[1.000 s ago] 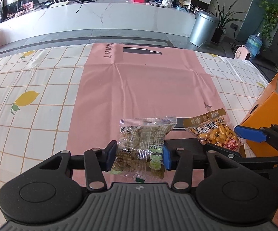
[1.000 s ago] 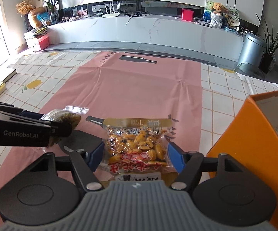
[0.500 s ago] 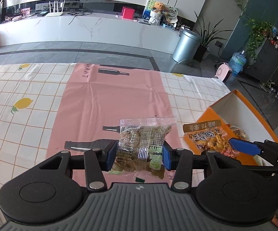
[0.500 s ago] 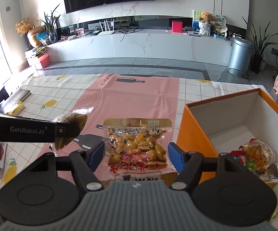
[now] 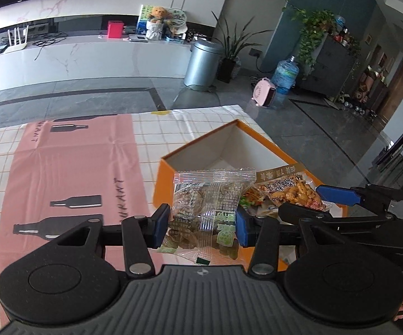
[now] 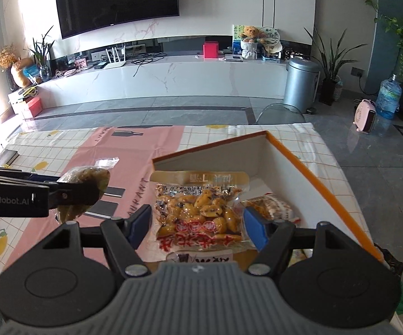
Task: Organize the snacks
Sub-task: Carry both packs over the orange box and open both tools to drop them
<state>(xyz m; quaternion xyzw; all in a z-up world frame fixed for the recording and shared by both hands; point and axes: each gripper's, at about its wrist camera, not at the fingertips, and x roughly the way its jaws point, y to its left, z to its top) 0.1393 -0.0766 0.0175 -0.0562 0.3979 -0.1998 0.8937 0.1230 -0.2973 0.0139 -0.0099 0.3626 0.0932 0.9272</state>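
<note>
My left gripper (image 5: 203, 227) is shut on a clear packet of brown and green snacks (image 5: 204, 212), held in the air at the near left corner of the orange box (image 5: 170, 178). My right gripper (image 6: 197, 224) is shut on a packet of yellow beans with red print (image 6: 198, 212), hanging over the box's white inside (image 6: 279, 167). In the left wrist view the right gripper (image 5: 332, 195) and its bean packet (image 5: 291, 189) show to the right. In the right wrist view the left gripper (image 6: 70, 192) with its packet (image 6: 84, 189) shows at the left. More snack packets (image 6: 268, 206) lie in the box.
The table wears a checked lemon cloth (image 6: 324, 150) with a pink bottle-print mat (image 5: 70, 167) on its left half. The box stands at the table's right edge. Beyond lie grey floor, a white media bench, a steel bin (image 6: 299, 83) and a water jug (image 6: 387, 100).
Both grippers have risen and swung right from over the pink mat to the orange box, each keeping its packet. The box's inside and the snacks in it have come into view.
</note>
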